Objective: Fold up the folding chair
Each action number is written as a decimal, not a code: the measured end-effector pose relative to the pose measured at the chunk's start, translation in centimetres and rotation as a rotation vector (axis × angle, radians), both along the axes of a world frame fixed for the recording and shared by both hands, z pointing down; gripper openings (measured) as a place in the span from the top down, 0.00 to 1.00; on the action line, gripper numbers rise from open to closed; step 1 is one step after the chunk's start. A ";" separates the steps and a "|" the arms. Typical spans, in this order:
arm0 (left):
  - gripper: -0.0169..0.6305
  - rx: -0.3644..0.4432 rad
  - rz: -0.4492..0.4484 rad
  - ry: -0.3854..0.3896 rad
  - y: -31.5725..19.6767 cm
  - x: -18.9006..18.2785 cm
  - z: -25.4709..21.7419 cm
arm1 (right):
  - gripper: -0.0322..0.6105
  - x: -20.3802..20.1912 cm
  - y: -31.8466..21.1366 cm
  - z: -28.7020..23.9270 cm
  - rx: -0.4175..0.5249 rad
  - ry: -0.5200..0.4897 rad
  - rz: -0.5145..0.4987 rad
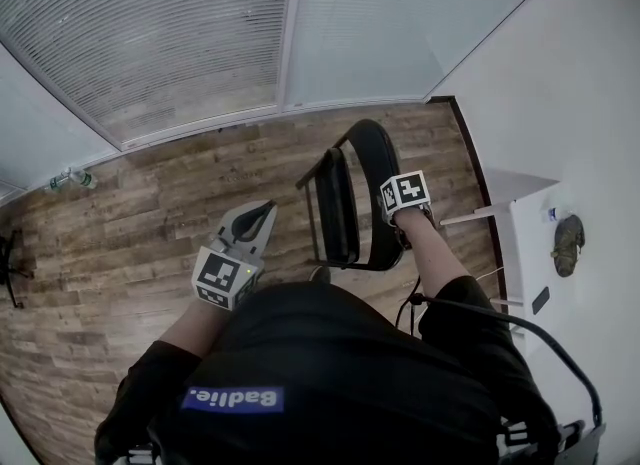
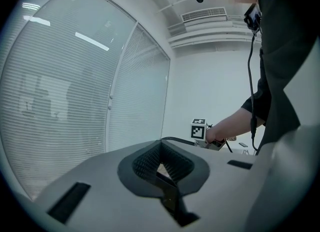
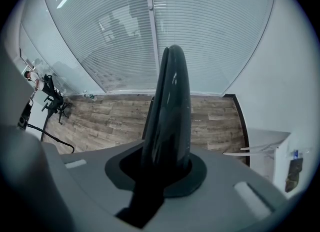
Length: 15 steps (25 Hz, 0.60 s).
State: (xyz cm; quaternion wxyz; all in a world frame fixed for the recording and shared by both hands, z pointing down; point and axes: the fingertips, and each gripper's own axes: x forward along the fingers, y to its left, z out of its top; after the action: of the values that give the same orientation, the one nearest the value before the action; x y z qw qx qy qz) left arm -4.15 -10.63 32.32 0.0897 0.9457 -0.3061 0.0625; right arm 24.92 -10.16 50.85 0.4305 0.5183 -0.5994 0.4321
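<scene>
Black shirt (image 1: pixel 330 373): nearest the lens, filling the bottom of the head view, with a cable trailing off to the right
Left gripper (image 1: pixel 255 221): pressed together on nothing, held roughly level, just left of the chair and not touching it
Right gripper (image 1: pixel 400 218): pointed steeply down and pinching the top edge of the backrest; own view shows the dark glossy edge wedged between the jaws
Backrest (image 3: pixel 170 101): black and curved, upright in the grip, running away from the right gripper view
Folding chair (image 1: pixel 350 203): standing on the floor straight ahead, between the two grippers; seat panel looks tipped up close to the back, though exactly how far closed cannot be told from above
Wood floor (image 1: pixel 150 213): plank pattern, bare around the chair legs
White table (image 1: pixel 525 203): right of the chair, against the wall
Glass wall (image 1: pixel 180 33): farthest off, slatted blinds behind it, what looks like a bottle (image 1: pixel 72 180) at its foot
Step in hand: probably steadying the chair by its back while the seat and frame are brought flat
Next move: likely calls for the free left gripper to push the seat or front legs toward the back, with the right-hand pinch holding the top steady
</scene>
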 end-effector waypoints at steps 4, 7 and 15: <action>0.97 -0.007 0.008 -0.003 0.1 0.6 0.3 | 0.85 0.2 0.0 0.1 0.000 0.000 0.000; 0.97 -0.015 0.014 0.002 0.1 0.8 0.5 | 0.85 0.3 -0.1 0.1 0.000 -0.005 0.003; 0.97 -0.017 0.004 0.004 0.2 0.6 0.4 | 0.85 0.0 0.0 -0.1 0.000 -0.001 0.001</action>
State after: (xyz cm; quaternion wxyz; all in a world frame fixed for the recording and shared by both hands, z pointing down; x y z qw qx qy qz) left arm -3.55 -10.41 32.68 0.0981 0.9456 -0.3036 0.0633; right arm 24.87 -10.12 50.79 0.4299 0.5184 -0.5992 0.4328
